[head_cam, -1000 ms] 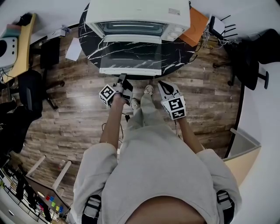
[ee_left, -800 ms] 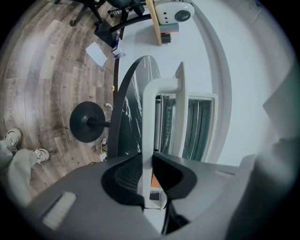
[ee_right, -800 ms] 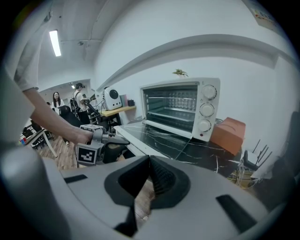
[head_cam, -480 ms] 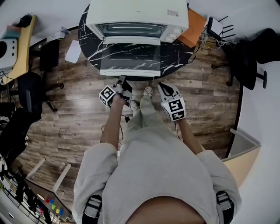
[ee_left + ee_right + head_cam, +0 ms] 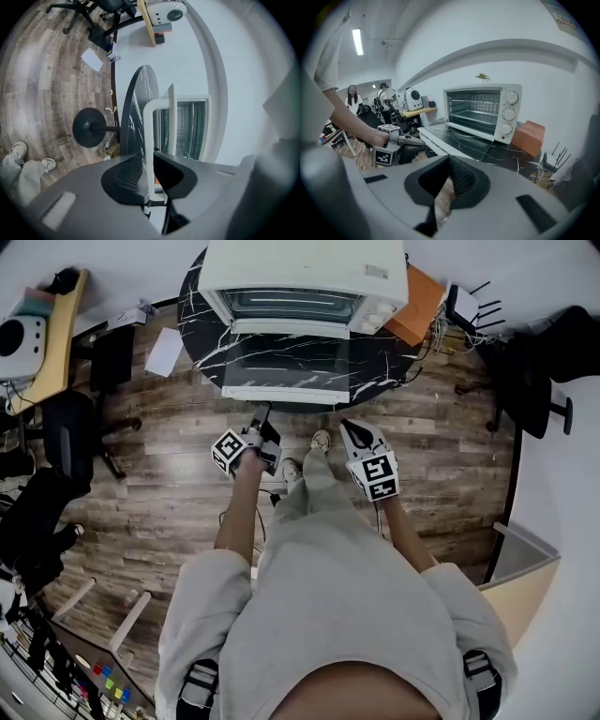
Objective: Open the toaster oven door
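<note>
The white toaster oven [image 5: 305,277] stands on a round black marble table [image 5: 202,334]. Its glass door [image 5: 286,367] lies folded down flat, and the oven cavity shows behind it. My left gripper [image 5: 262,413] is at the door's front edge. In the left gripper view the white handle bar [image 5: 148,136] runs between the jaws of the left gripper [image 5: 147,161]. They are opening and sit loosely around the bar. My right gripper [image 5: 349,427] hangs to the right, short of the table, with its jaws of the right gripper [image 5: 449,161] shut on nothing.
An orange box [image 5: 420,301] and a router with antennas [image 5: 464,301] sit to the right of the oven. A sheet of paper [image 5: 164,352] lies on the wooden floor. A desk [image 5: 47,343] and office chairs stand at the left. My shoes [image 5: 319,439] are near the table's base.
The door lies flat open in all three frames. My left gripper stays at the handle, drawn back a touch from the door's edge. The right gripper has barely moved.
</note>
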`<action>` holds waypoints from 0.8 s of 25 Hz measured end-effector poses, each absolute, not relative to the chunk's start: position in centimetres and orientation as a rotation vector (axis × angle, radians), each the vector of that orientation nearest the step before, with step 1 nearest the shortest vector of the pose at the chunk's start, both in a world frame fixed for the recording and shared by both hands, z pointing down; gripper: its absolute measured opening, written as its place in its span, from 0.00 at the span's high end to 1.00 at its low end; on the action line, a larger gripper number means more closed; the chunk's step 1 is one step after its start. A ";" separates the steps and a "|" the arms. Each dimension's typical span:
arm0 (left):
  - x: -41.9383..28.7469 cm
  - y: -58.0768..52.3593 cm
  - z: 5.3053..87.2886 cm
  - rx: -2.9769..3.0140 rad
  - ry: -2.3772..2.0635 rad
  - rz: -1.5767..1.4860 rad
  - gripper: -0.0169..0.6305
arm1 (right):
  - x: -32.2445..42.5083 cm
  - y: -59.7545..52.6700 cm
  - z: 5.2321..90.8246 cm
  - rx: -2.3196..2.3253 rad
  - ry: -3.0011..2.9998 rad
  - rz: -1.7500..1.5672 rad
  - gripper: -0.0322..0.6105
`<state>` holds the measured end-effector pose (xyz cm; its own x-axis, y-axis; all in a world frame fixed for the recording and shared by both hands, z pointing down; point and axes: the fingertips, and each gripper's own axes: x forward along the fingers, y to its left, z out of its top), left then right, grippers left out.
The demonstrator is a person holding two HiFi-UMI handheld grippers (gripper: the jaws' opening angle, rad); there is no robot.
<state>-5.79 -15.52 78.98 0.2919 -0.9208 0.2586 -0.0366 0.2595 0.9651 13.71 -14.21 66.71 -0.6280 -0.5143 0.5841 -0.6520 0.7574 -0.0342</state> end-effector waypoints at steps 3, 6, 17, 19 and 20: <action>-6.1 -14.8 78.3 1.189 -1.119 -0.768 0.88 | 13.3 -13.7 66.5 0.872 -2.403 0.316 0.93; -6.3 -14.1 77.5 1.254 -1.152 -0.707 0.91 | 13.0 -13.1 66.2 0.874 -2.406 0.307 0.93; -7.0 -12.4 73.2 1.687 -1.301 -0.268 0.96 | 11.9 -12.7 64.5 0.906 -2.436 0.280 0.93; -6.9 -12.2 72.0 1.791 -1.325 -0.151 0.96 | 11.7 -12.8 64.1 0.914 -2.440 0.281 0.93; -6.7 -12.2 71.3 1.845 -1.333 -0.097 0.96 | 11.6 -12.8 63.9 0.919 -2.442 0.281 0.93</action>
<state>-6.67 -12.16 71.34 0.4319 -0.8143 0.3878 -0.7494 -0.0847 0.6567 11.58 -12.80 63.86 -0.6404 -0.5559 0.5300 -0.6618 0.7496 -0.0133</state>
